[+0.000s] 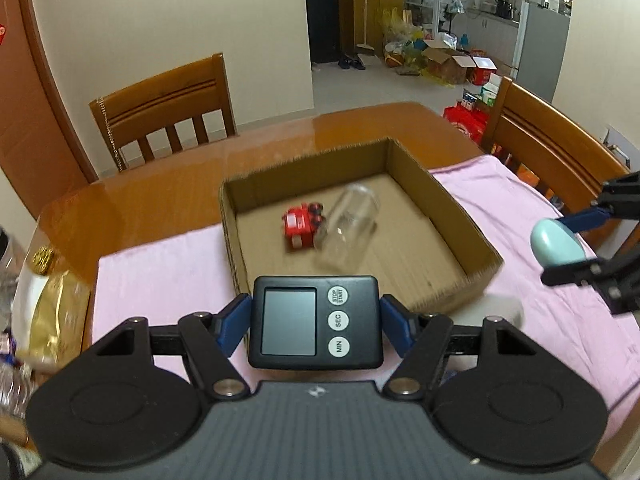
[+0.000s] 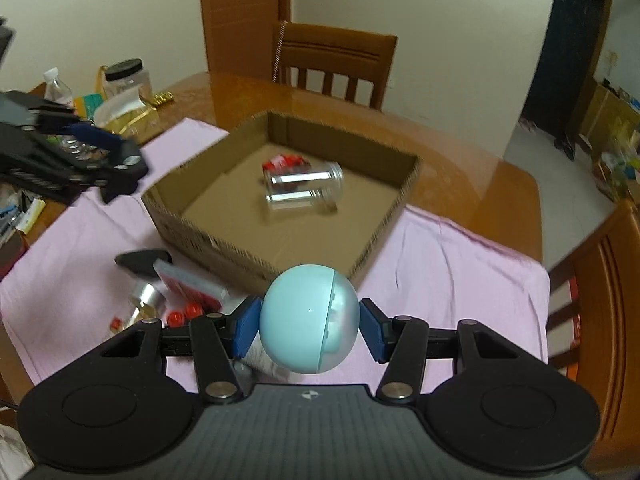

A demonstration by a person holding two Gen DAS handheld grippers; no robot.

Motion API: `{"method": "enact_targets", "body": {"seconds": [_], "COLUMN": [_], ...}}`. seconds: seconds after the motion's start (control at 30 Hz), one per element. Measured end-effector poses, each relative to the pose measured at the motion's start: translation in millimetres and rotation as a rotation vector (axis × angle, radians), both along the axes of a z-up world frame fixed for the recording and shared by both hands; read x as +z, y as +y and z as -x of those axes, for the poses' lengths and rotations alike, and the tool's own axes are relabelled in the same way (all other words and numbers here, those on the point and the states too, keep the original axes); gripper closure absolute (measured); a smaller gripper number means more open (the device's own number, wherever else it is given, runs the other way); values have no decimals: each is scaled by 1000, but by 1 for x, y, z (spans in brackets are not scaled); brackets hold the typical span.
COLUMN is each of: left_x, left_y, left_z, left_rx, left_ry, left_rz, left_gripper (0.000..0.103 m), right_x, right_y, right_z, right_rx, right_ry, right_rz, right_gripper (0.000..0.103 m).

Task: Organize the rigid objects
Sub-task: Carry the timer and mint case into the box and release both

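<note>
My left gripper (image 1: 315, 322) is shut on a black digital timer (image 1: 304, 322) and holds it above the pink cloth, just short of the near wall of an open cardboard box (image 1: 452, 204). In the box lie a red toy (image 1: 300, 226) and a clear glass jar (image 1: 348, 226) on its side. My right gripper (image 2: 308, 326) is shut on a pale blue ball-shaped object (image 2: 304, 320), in front of the box (image 2: 404, 188). It also shows in the left wrist view (image 1: 556, 246) at the right. The left gripper shows at the left of the right wrist view (image 2: 116, 164).
On the pink cloth (image 2: 460, 264) left of the box lie a black item (image 2: 142, 260), a flat clear case (image 2: 192, 284), a silver piece (image 2: 146, 296) and red caps (image 2: 184, 314). Wooden chairs (image 1: 168, 108) stand around the table. Bags and jars (image 2: 128, 76) crowd the left end.
</note>
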State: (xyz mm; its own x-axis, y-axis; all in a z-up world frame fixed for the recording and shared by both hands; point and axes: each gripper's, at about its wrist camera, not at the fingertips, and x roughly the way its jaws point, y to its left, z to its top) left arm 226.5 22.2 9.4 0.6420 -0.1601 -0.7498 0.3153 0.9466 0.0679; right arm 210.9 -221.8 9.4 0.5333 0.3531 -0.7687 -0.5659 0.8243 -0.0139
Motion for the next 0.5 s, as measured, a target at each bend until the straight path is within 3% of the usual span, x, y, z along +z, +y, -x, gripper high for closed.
{"method": "enact_targets", "body": {"seconds": [0.27, 0.5], "left_x": [-28, -57], "left_y": [-8, -3], "left_z": [-46, -67], "left_rx": [32, 91], "left_ry": [17, 40], "left_rz": [-9, -10], "left_gripper": [34, 33], "right_x": [13, 9], "right_y": [22, 33], "right_z": [-21, -38], "right_rx": [67, 76], "right_ry": [-46, -34], "right_rz": [-7, -8], "right_gripper": [45, 45]}}
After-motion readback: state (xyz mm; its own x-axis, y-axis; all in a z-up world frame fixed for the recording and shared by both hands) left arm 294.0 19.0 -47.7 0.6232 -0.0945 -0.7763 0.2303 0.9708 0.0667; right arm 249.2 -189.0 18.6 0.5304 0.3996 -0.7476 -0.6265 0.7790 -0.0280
